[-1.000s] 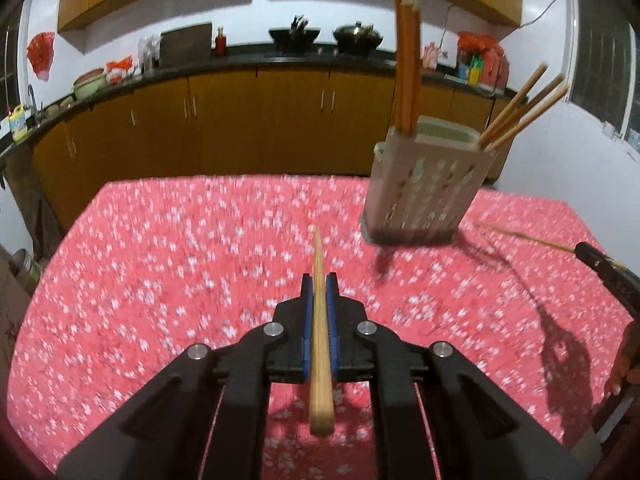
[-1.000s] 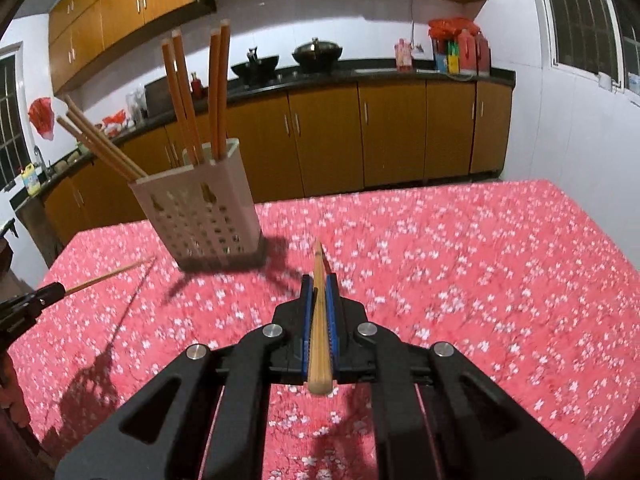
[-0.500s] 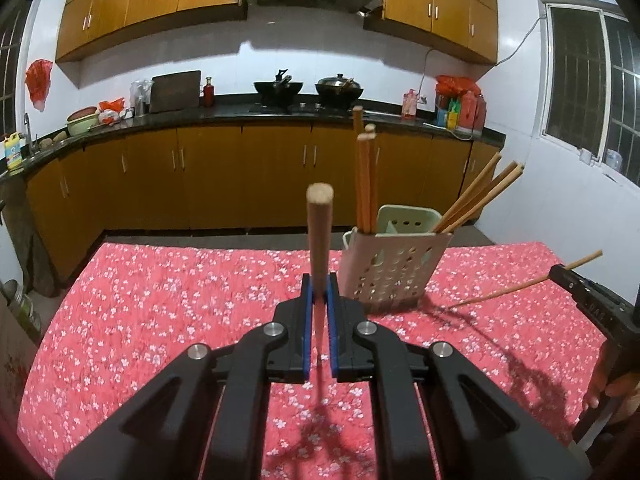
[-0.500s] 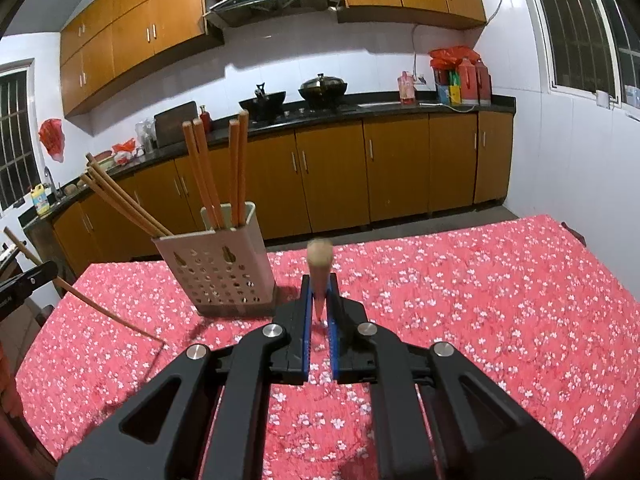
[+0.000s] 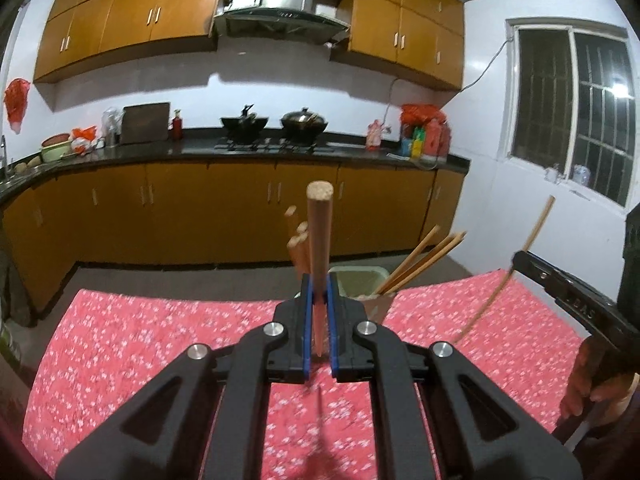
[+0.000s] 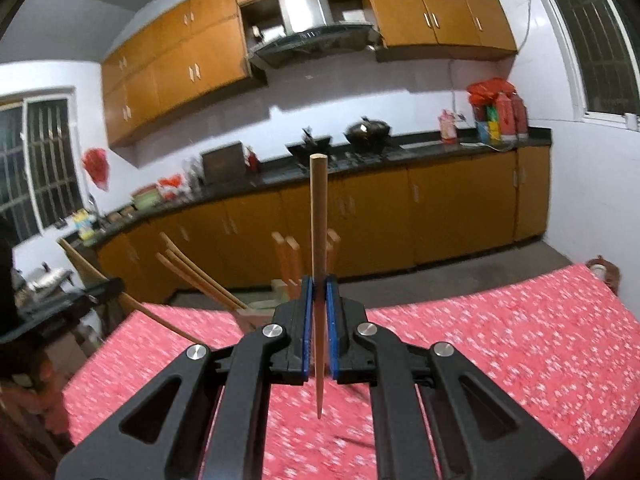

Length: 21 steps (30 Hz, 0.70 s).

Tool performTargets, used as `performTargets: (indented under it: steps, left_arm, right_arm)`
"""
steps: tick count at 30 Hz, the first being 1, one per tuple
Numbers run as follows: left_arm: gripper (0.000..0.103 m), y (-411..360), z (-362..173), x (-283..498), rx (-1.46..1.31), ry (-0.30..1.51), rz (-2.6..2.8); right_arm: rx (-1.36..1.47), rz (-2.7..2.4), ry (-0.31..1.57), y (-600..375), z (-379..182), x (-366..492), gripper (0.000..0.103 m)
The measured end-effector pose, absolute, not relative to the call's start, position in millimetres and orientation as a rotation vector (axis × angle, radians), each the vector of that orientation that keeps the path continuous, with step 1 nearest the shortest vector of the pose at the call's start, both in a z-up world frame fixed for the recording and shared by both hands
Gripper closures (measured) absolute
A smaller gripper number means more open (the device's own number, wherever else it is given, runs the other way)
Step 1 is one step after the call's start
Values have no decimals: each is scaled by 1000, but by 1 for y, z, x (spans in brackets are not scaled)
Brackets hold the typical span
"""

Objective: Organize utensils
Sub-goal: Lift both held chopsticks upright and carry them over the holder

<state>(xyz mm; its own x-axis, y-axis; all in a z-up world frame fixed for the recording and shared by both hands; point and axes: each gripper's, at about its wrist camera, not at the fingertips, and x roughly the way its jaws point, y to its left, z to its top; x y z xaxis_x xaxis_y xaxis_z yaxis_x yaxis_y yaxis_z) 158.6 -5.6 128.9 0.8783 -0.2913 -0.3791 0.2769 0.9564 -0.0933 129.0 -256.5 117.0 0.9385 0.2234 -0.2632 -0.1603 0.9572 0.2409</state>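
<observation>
1. Orange wooden cabinets [image 5: 224, 208] lined the kitchen, at 12 o'clock from the table.
2. A red floral tablecloth [image 5: 140, 344] covered the table.
3. A pale plastic holder [image 5: 360, 284] stood at 12 o'clock, chopsticks leaning inside.
4. The left gripper [image 5: 319, 312] pinched an upright round chopstick [image 5: 319, 236].
5. The right gripper [image 6: 319, 312] pinched a tapered wooden chopstick [image 6: 319, 264].

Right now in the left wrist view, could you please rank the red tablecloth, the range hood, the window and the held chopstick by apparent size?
1. red tablecloth
2. window
3. range hood
4. chopstick in the left tool; nearness to the camera enlarges it, so its place is unsure.
</observation>
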Motion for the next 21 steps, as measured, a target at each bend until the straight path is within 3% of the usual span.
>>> performTargets:
  steps: [7,21]
  left_arm:
    - [95,-19,161,164,-36,326,-331]
    - [95,-32,176,198,-25,299,-309]
  right_arm:
    - [184,239,169,-236,151,132,96]
    - [176,211,39,-223,169,157,96]
